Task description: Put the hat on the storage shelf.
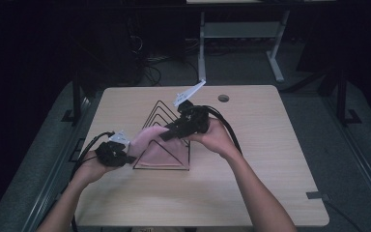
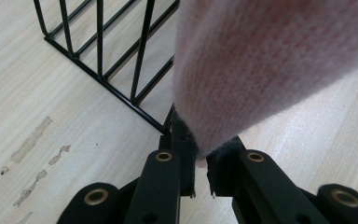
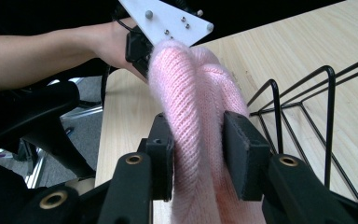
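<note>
Item: soft pink knitted cloth (image 1: 162, 150), draped over a black wire rack of nested triangular frames (image 1: 160, 112) at the middle of a pale wooden table (image 1: 251, 183). One end hangs inside the rack's front frame, against the table; the rest stretches up and leftward between the two tools.

Left gripper (image 1: 125, 155): black, two-jawed, held in the person's left hand near the table's left edge, just beside the rack's front corner. Jaws pinched narrow on a corner of the pink cloth (in the left gripper view the knit (image 2: 270, 70) runs down into the slit between the pads (image 2: 221, 168)).

Right gripper (image 1: 166, 134): black, with grey three-cornered plate, held in the right hand above the rack and pointing left. Jaws partly apart, a bunched fold of the cloth (image 3: 196, 121) between the pads (image 3: 242, 154); whether the pads press it, I cannot tell.

Table surface: pale smears (image 2: 30, 142) beside the rack
</note>
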The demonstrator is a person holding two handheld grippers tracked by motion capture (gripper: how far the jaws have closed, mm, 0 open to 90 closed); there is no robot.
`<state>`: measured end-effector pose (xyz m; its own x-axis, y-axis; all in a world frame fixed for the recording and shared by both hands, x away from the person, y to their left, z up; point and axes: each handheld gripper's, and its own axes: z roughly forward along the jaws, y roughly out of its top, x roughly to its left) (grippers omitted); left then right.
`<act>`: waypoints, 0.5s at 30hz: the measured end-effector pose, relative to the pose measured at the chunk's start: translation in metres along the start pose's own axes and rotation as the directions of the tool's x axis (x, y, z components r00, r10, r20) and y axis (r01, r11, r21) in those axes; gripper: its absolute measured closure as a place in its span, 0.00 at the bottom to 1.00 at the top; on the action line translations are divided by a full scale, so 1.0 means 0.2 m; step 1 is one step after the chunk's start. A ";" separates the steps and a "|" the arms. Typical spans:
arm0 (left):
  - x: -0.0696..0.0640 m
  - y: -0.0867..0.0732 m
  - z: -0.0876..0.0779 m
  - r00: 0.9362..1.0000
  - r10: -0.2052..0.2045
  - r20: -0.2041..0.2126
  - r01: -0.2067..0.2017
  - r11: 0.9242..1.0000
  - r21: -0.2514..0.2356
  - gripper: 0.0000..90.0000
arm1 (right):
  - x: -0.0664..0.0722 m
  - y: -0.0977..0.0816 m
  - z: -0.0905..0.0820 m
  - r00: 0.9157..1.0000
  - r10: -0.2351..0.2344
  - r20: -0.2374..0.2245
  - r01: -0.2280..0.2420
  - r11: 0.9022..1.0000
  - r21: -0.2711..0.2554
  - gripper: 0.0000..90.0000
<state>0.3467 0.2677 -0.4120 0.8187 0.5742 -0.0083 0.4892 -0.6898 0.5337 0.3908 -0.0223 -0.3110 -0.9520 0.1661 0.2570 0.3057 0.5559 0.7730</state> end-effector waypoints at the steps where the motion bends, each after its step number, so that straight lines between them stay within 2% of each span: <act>1: 0.00 -0.01 0.00 1.000 -0.003 0.002 0.003 1.000 0.001 0.93 | 0.00 0.00 0.00 1.000 0.006 0.002 -0.006 1.000 0.003 0.72; 9: 0.01 -0.03 0.03 1.000 -0.016 0.008 0.016 1.000 0.011 0.93 | -0.01 -0.01 0.01 1.000 0.010 0.006 -0.010 1.000 -0.010 0.75; 15: 0.01 -0.03 0.05 1.000 -0.008 0.002 0.008 0.999 0.031 0.93 | -0.02 0.00 0.04 1.000 -0.006 0.001 0.006 1.000 0.000 0.79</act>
<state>0.3488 0.2696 -0.4244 0.8150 0.5793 -0.0142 0.5052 -0.6983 0.5071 0.3938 -0.0165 -0.3168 -0.9537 0.1642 0.2518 0.3003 0.5570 0.7743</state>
